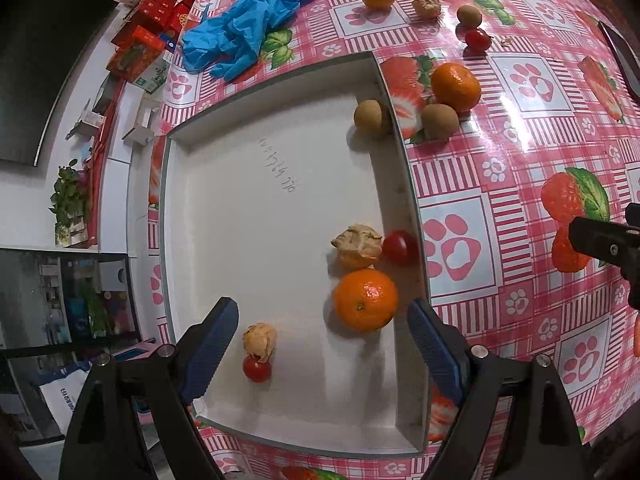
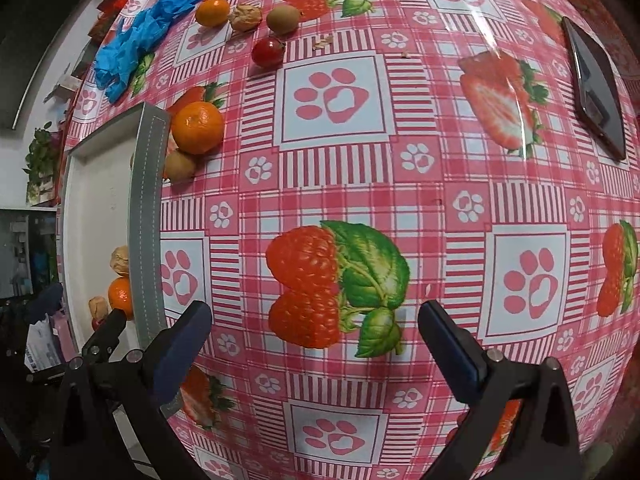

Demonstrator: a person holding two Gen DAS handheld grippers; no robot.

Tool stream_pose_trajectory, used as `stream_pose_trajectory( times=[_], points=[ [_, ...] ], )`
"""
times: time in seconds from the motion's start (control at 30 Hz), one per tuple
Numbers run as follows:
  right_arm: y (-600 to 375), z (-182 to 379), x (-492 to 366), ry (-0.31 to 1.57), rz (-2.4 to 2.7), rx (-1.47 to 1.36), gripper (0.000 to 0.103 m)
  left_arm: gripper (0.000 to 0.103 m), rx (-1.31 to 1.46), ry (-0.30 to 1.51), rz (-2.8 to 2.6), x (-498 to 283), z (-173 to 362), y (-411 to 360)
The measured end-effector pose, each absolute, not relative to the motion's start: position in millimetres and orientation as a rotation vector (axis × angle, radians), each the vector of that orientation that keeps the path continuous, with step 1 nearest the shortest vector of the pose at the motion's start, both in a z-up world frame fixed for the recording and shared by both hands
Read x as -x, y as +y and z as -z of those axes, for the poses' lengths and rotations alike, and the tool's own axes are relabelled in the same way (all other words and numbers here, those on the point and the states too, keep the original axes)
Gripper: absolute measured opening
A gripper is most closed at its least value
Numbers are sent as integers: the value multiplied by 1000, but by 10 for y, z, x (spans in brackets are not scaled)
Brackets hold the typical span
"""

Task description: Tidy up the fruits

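A crumpled blue glove [image 1: 248, 28] lies at the upper left on a pink strawberry-print tablecloth [image 2: 440, 208]. Red boxes [image 1: 156, 20] crowd the top-left corner. A dark phone [image 2: 596, 88] rests upper right.

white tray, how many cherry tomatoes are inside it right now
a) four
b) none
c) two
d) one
c) two: in the left wrist view the white tray holds one cherry tomato near the front, touching a husked fruit, and a second cherry tomato against the right wall beside another husked fruit; a third tomato lies outside on the tablecloth.
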State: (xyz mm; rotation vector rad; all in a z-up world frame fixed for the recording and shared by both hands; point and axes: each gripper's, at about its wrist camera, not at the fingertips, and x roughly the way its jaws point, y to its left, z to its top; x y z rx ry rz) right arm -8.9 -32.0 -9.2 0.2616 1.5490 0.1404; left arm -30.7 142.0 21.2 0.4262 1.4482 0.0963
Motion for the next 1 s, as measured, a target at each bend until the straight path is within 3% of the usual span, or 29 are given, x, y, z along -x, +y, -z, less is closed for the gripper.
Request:
stream_pose_trajectory(
  times=[1.0],
  points=[
    [-610, 142, 181, 1558, -100, -245, 103, 88, -448, 1435, -79, 226, -278, 1272]
  ],
)
